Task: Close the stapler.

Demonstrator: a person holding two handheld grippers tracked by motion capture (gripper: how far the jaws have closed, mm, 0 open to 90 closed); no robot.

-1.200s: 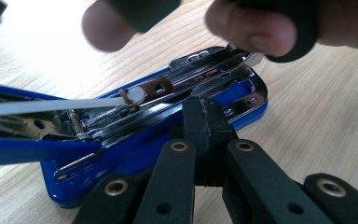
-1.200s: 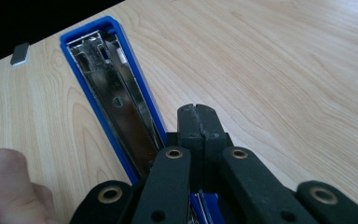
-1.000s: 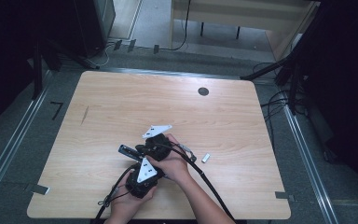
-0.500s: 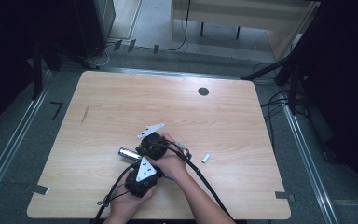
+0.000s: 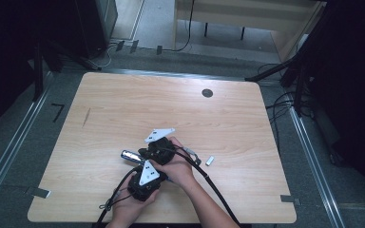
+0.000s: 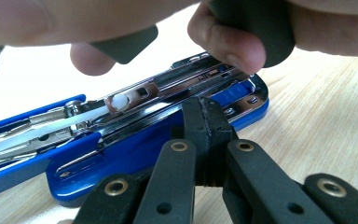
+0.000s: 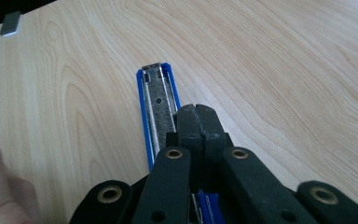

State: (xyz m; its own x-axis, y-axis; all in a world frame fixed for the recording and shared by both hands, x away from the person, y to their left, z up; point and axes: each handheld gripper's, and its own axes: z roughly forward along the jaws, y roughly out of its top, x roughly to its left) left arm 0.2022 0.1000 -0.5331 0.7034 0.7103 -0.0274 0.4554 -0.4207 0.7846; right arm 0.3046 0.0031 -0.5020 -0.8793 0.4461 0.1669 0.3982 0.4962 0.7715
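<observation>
A blue stapler (image 6: 135, 140) lies opened across the left gripper view's centre, its shiny metal staple channel bared. Both the left gripper (image 6: 206, 112) and right gripper (image 7: 196, 119) are closed, gripping nothing.

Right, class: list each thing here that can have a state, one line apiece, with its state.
Blue stapler: opened out, metal staple channel exposed, lying on the table.
Left gripper: jaws shut, tips against the stapler.
Right gripper: jaws shut, over the stapler.
Small grey block: lying loose on the table.
</observation>
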